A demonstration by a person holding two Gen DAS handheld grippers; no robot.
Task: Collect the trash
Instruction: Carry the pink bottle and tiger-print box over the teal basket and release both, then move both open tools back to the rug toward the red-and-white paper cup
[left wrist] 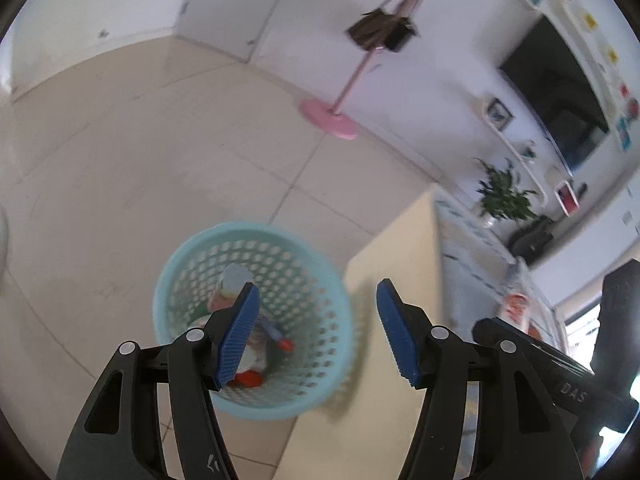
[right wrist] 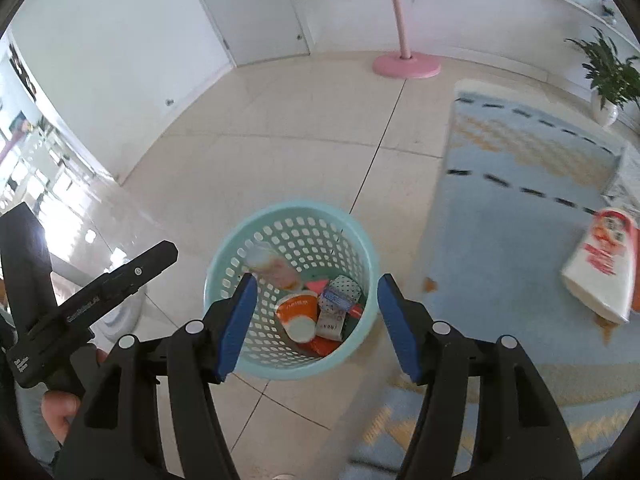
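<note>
Right wrist view: right gripper [right wrist: 314, 322] poised wide and empty over the teal basket [right wrist: 224, 256] on the floor, cups and wrappers already dropped inside. White packet [right wrist: 600, 266] lying far right on the blue mat, probably next. Left gripper [left wrist: 316, 332] likewise spread, holding nothing, above the basket.

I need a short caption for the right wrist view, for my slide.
Open right tongs above a turquoise basket holding collected trash; a white packet lies on the blue rug.
</note>
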